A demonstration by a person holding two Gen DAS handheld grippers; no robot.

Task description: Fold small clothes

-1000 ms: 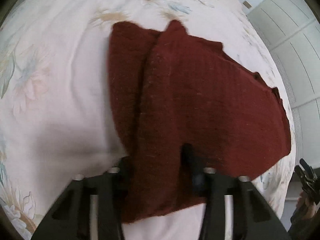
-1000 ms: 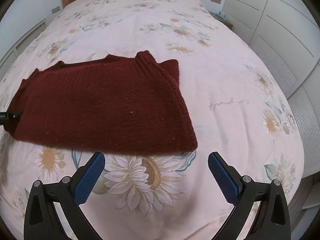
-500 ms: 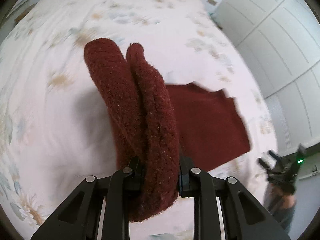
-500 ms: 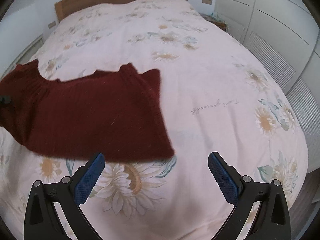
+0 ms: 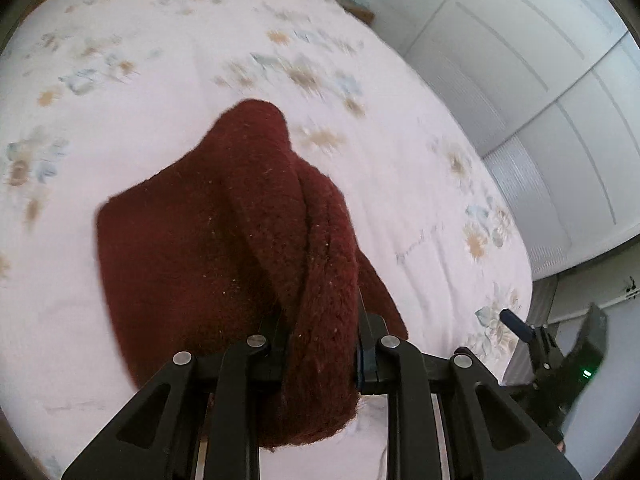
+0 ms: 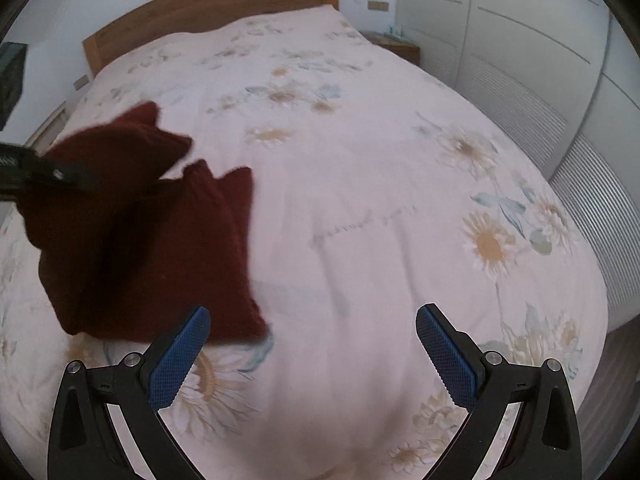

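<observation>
A dark red knitted sweater (image 5: 192, 264) lies on the floral bed cover. My left gripper (image 5: 320, 344) is shut on a bunched fold of its edge and holds that fold raised above the rest of the garment. In the right wrist view the sweater (image 6: 152, 264) shows at the left, its near part flat on the bed and its far part lifted and doubled over; the left gripper (image 6: 76, 178) enters from the left edge, clamped on the raised part. My right gripper (image 6: 312, 344) hangs open over the bed, just right of the sweater's near corner, with nothing between its blue pads (image 6: 180, 360).
The bed cover (image 6: 380, 200) stretches far to the right and back, up to a wooden headboard (image 6: 208, 8). White wardrobe doors (image 6: 520, 40) line the right side, with a small bedside table (image 6: 396, 42) in the corner. The bed's near edge drops off at lower right.
My left gripper has closed on the sweater's edge, lifted it and carried it across over the rest of the garment. The right gripper stayed open and drifted right, leaving the sweater further left in its view.
</observation>
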